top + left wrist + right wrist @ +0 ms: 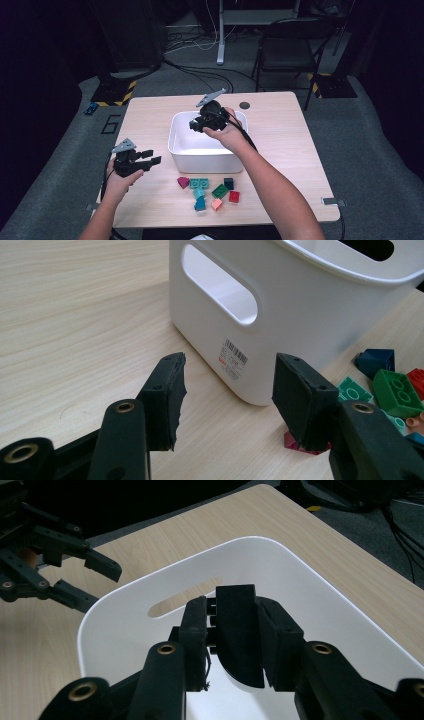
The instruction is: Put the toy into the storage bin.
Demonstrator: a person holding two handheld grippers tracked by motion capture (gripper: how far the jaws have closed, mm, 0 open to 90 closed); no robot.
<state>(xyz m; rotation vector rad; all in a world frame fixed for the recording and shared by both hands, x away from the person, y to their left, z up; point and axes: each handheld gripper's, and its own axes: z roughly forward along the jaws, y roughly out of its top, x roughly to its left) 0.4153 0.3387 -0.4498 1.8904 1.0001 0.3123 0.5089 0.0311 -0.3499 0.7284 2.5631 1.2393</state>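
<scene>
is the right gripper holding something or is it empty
Holding something. In its own view the right gripper has its jaws shut on a black brick, over the white bin.

White bin [205, 159], black brick [239, 632] in black right claw [232, 630], pale wood-grain table [280, 145]

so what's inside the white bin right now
The white bin shows a bare white floor. The right gripper hangs over it, shut on a black brick, and hides part of the floor from view.
</scene>
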